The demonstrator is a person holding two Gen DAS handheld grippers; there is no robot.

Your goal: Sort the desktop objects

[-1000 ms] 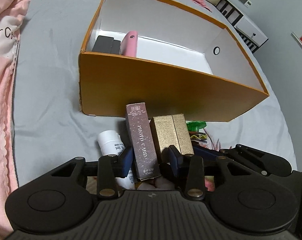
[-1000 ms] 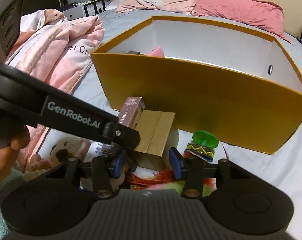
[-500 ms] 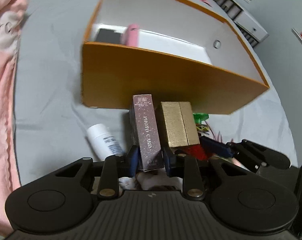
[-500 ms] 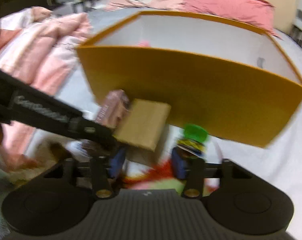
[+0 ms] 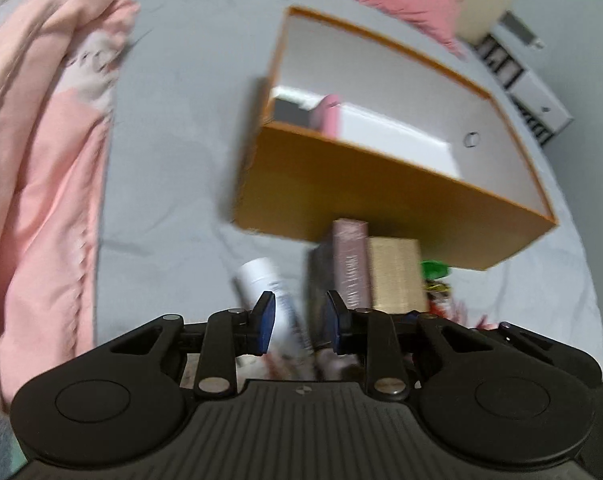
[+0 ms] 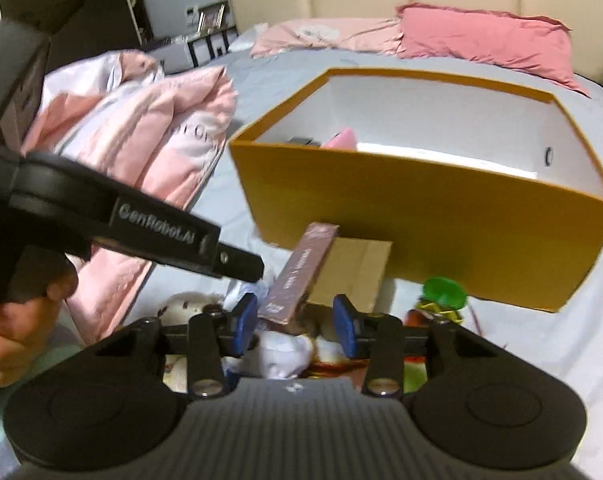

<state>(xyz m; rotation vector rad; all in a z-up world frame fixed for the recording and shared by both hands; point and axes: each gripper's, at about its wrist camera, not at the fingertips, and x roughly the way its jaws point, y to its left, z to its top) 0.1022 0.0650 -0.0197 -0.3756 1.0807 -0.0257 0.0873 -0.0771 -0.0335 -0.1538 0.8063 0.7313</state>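
Note:
An orange box (image 5: 365,188) with a white inside stands on the grey bed; a pink item (image 5: 327,118) and a dark item (image 5: 287,112) lie in it. In front of it are a mauve "PHOTO CARD" box (image 5: 351,264), a gold box (image 5: 397,276), a white bottle (image 5: 267,284) and a green-capped item (image 5: 433,270). My left gripper (image 5: 299,322) is open, with the white bottle between its fingers and the mauve box just past its right finger. My right gripper (image 6: 295,322) is open and empty, low before the mauve box (image 6: 301,276) and gold box (image 6: 353,276).
A pink quilt (image 5: 37,184) lies along the left of the bed. Pink pillows (image 6: 481,42) and a headboard are behind the orange box (image 6: 421,216). A plush toy and colourful packets (image 6: 285,348) lie under my right gripper. A white cabinet (image 5: 529,92) stands at the right.
My left gripper has let go of the mauve box, opened and shifted left, now straddling the white bottle. Both views have pulled back from the orange box.

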